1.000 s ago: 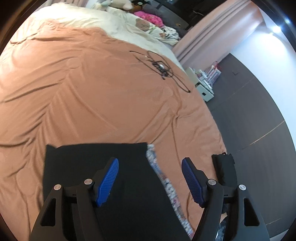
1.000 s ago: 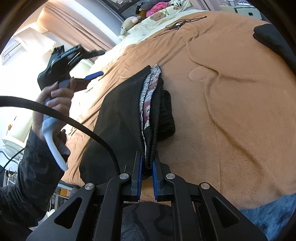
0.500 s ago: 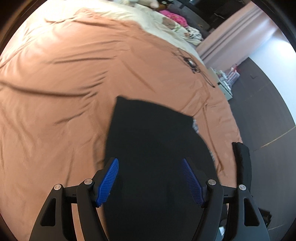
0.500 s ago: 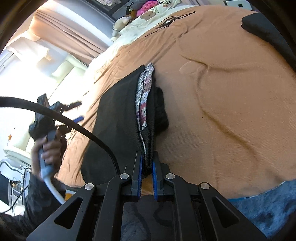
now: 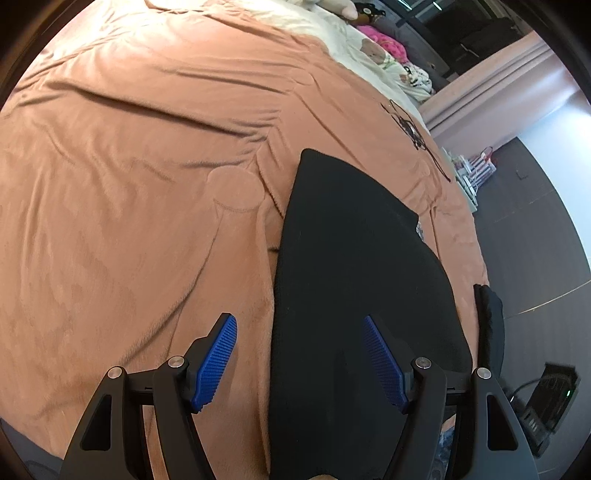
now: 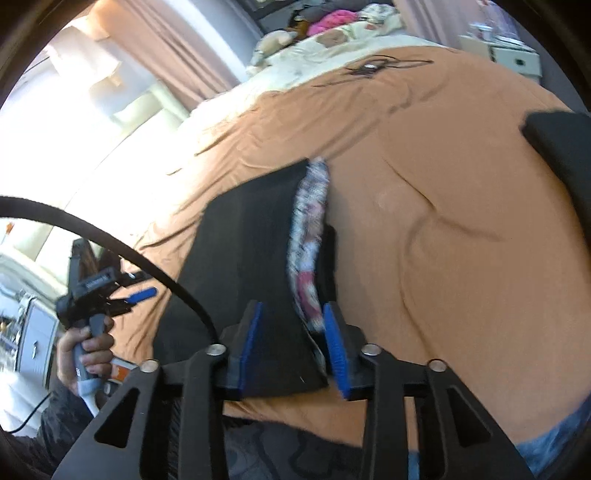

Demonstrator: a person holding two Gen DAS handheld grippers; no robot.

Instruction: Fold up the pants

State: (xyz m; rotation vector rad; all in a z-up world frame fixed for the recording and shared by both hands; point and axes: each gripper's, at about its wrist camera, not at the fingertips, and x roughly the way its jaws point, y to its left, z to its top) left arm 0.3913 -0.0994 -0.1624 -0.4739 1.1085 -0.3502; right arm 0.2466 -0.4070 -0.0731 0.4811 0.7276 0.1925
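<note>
The black pants (image 5: 354,266) lie folded lengthwise on the orange bedspread (image 5: 129,192). In the right wrist view the pants (image 6: 251,243) show a patterned lining (image 6: 310,229) along their right edge. My left gripper (image 5: 306,360) is open above the near left edge of the pants and holds nothing. My right gripper (image 6: 291,343) is open, its jaws on either side of the near end of the pants. The left gripper also shows in the right wrist view (image 6: 110,291), held in a hand at the left.
A second black garment (image 6: 561,147) lies at the right bed edge. A black cable (image 5: 410,129) lies further up the bedspread. Pillows and soft toys (image 6: 332,26) sit at the head. A small shelf (image 5: 469,173) and dark floor are to the right.
My right gripper was shut on the pants' near end and has now opened. My left gripper moved left and back, so the pants now lie under its right finger.
</note>
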